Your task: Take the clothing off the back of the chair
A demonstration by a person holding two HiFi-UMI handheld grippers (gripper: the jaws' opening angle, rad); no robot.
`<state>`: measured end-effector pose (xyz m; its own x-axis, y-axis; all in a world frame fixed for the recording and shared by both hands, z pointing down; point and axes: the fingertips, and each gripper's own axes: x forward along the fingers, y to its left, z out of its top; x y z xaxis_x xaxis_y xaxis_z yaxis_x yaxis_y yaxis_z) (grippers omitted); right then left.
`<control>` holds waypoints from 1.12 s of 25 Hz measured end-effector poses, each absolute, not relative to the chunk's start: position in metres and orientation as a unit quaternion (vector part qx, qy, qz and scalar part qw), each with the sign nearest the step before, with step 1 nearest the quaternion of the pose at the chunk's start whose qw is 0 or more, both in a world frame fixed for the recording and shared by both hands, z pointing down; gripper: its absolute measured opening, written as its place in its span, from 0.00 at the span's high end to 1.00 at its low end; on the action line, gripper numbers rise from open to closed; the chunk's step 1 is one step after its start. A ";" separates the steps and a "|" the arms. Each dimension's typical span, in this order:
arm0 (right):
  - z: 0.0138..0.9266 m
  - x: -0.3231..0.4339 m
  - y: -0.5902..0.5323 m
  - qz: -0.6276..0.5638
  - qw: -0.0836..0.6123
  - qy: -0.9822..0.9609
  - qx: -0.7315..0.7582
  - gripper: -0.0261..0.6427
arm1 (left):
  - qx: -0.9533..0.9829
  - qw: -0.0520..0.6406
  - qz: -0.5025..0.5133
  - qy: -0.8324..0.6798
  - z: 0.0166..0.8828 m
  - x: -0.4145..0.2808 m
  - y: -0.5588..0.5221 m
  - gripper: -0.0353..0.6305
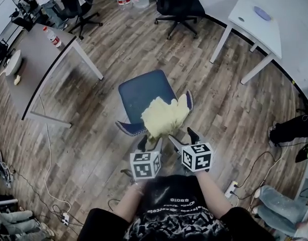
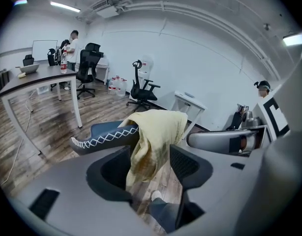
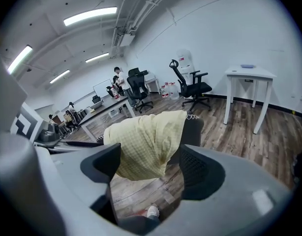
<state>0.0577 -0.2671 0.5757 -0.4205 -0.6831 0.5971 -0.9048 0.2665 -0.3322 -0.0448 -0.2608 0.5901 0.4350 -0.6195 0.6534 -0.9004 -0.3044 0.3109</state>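
Well left of the chair (image 1: 143, 92): a grey desk (image 1: 38, 59) bearing a bottle (image 1: 52, 36). On the near side of the chair's back: left gripper (image 1: 150, 143), jaws spread, pinching nothing. Draped over that back and hanging down its near side: the yellow cloth (image 1: 165, 117), gripped by neither tool. Beside it, right gripper (image 1: 184, 137), jaws likewise spread and empty. Well right of the chair: a white table (image 1: 257, 26).

An office: desks (image 1: 36, 67), swivel chairs (image 1: 179, 6), seemingly a whiteboard (image 2: 43, 48) far off.
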 end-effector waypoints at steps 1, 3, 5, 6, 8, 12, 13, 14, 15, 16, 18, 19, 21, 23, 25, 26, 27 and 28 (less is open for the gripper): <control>0.578 0.059 -0.269 0.334 0.169 -0.777 0.506 0.42 | 0.776 0.334 0.212 -0.492 0.591 -0.045 -0.261 0.59; 0.581 0.063 -0.275 0.345 0.170 -0.777 0.499 0.42 | 0.770 0.338 0.210 -0.499 0.593 -0.043 -0.261 0.59; 0.583 0.063 -0.279 0.345 0.175 -0.780 0.492 0.42 | 0.765 0.343 0.210 -0.503 0.596 -0.042 -0.262 0.59; 0.584 0.062 -0.281 0.346 0.178 -0.782 0.488 0.42 | 0.763 0.346 0.212 -0.503 0.598 -0.042 -0.262 0.59; 0.587 0.056 -0.285 0.348 0.184 -0.785 0.478 0.41 | 0.759 0.351 0.218 -0.503 0.602 -0.043 -0.264 0.59; 0.592 0.048 -0.295 0.355 0.194 -0.787 0.465 0.40 | 0.751 0.361 0.227 -0.505 0.610 -0.043 -0.268 0.59; 0.594 0.048 -0.297 0.358 0.196 -0.787 0.463 0.40 | 0.750 0.363 0.228 -0.505 0.611 -0.042 -0.270 0.59; 0.595 0.047 -0.298 0.359 0.198 -0.786 0.462 0.40 | 0.749 0.364 0.228 -0.504 0.613 -0.041 -0.271 0.59; 0.596 0.046 -0.300 0.361 0.200 -0.786 0.460 0.40 | 0.749 0.366 0.230 -0.503 0.614 -0.041 -0.273 0.59; 0.597 0.044 -0.301 0.362 0.202 -0.787 0.458 0.40 | 0.748 0.367 0.231 -0.502 0.615 -0.041 -0.274 0.59; 0.598 0.042 -0.302 0.363 0.210 -0.787 0.452 0.40 | 0.747 0.371 0.232 -0.500 0.617 -0.041 -0.276 0.59; 0.598 0.041 -0.303 0.363 0.215 -0.788 0.449 0.40 | 0.747 0.373 0.231 -0.499 0.618 -0.042 -0.277 0.59; 0.599 0.040 -0.305 0.364 0.219 -0.789 0.443 0.40 | 0.748 0.376 0.227 -0.497 0.618 -0.041 -0.278 0.59; 0.600 0.039 -0.306 0.369 0.217 -0.791 0.436 0.40 | 0.751 0.377 0.223 -0.494 0.620 -0.039 -0.279 0.59; 0.601 0.037 -0.307 0.375 0.214 -0.796 0.424 0.41 | 0.754 0.384 0.218 -0.487 0.621 -0.038 -0.282 0.59; 0.601 0.036 -0.308 0.377 0.213 -0.799 0.417 0.42 | 0.756 0.389 0.215 -0.482 0.622 -0.038 -0.283 0.59; 0.601 0.034 -0.309 0.377 0.212 -0.803 0.410 0.44 | 0.757 0.394 0.212 -0.476 0.622 -0.038 -0.285 0.59; 0.600 0.032 -0.309 0.376 0.211 -0.806 0.405 0.46 | 0.760 0.397 0.210 -0.470 0.622 -0.038 -0.286 0.59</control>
